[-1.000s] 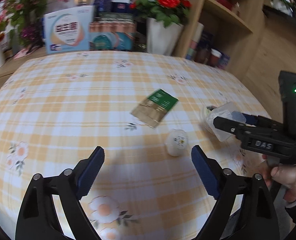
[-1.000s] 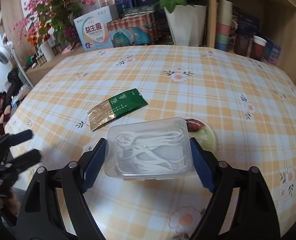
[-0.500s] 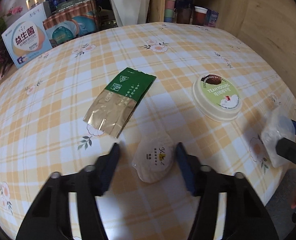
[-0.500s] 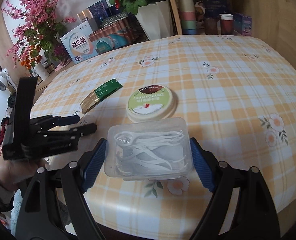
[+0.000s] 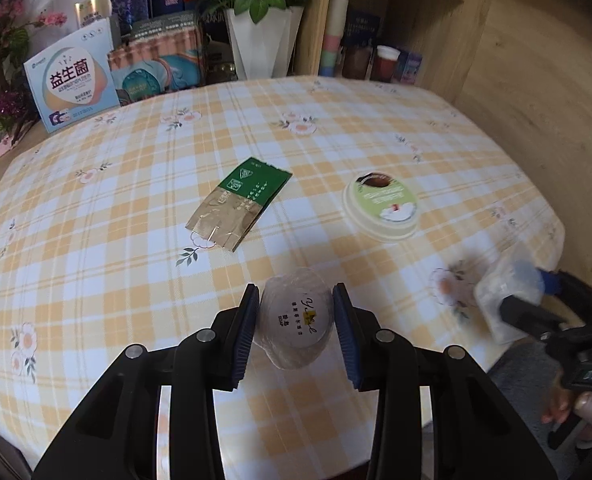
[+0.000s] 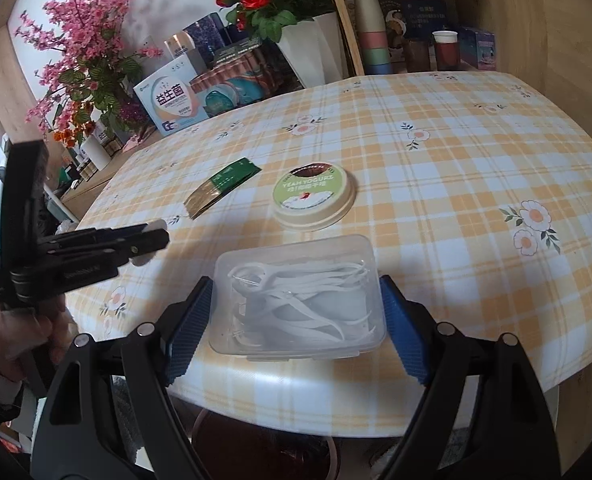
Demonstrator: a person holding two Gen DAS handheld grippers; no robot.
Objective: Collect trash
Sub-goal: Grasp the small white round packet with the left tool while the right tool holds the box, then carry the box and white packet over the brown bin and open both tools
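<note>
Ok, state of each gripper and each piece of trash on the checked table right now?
left gripper: jaws closing on the round plastic-wrapped white soap
right gripper: clamped on the clear plastic box of white floss picks
green and gold foil sachet: flat on the table, torn open
round green-topped yoghurt lid: lying flat, untouched
</note>
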